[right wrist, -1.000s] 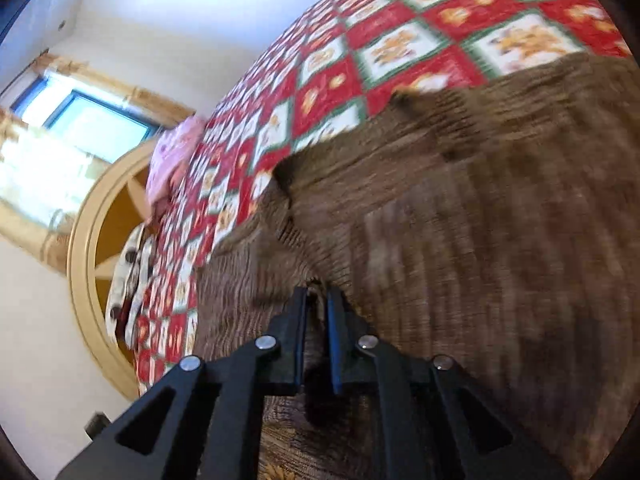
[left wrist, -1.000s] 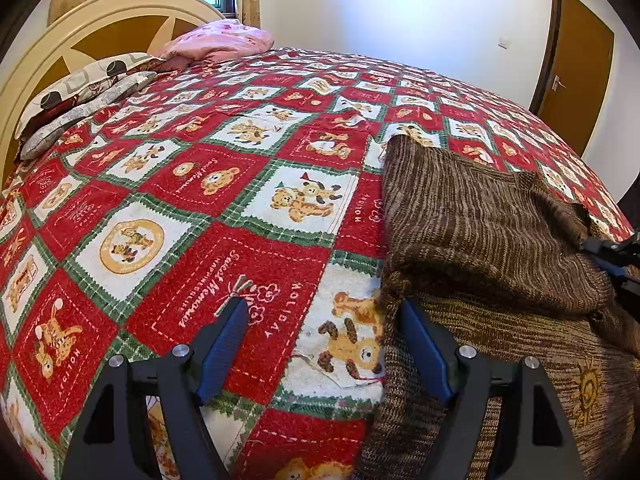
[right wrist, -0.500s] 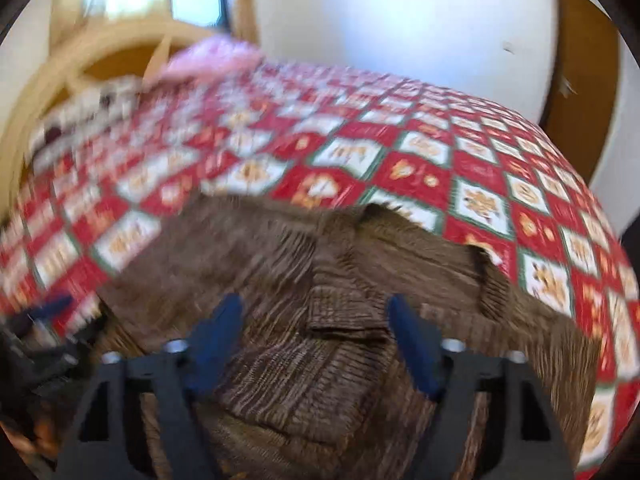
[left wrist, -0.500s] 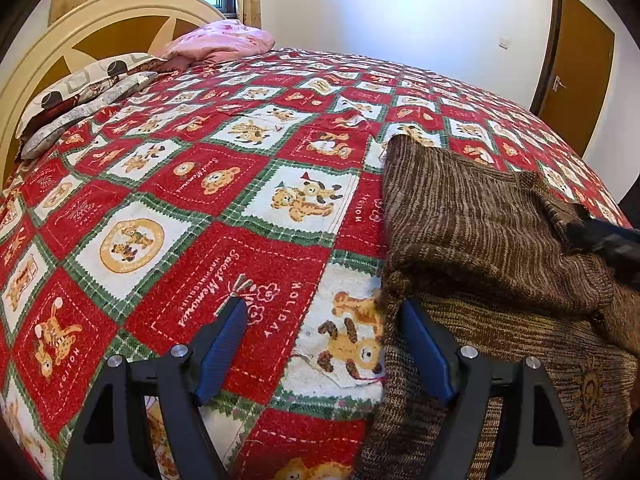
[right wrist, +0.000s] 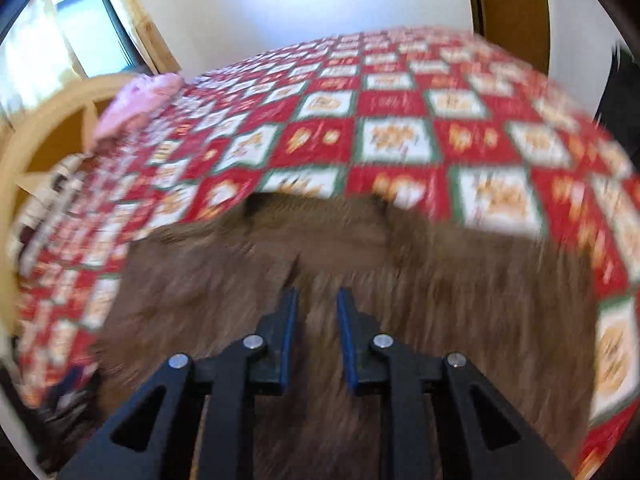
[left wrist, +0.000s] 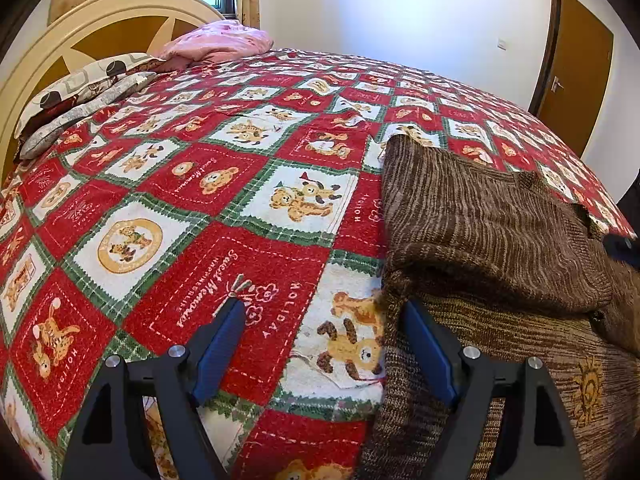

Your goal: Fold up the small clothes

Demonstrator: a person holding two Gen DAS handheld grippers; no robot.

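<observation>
A brown knitted garment (left wrist: 492, 220) lies on the red patchwork bedspread (left wrist: 208, 200), its upper part folded over its lower part. My left gripper (left wrist: 322, 312) is open and empty, low over the bedspread at the garment's left edge; its right finger (left wrist: 424, 344) touches the knit. In the blurred right wrist view the garment (right wrist: 400, 264) fills the foreground. My right gripper (right wrist: 316, 300) is above it, jaws narrowly apart with nothing between them. A dark bit of the right gripper (left wrist: 622, 246) shows at the garment's right edge.
A cream and brown headboard (left wrist: 100, 32) stands at the far left with patterned pillows (left wrist: 84, 84) and a pink bundle (left wrist: 216, 42). A brown door (left wrist: 576, 64) is at the far right. White walls lie behind the bed.
My right gripper let go of the garment, opened wide, then narrowed its jaws while swinging above the knit. My left gripper stayed in place and open.
</observation>
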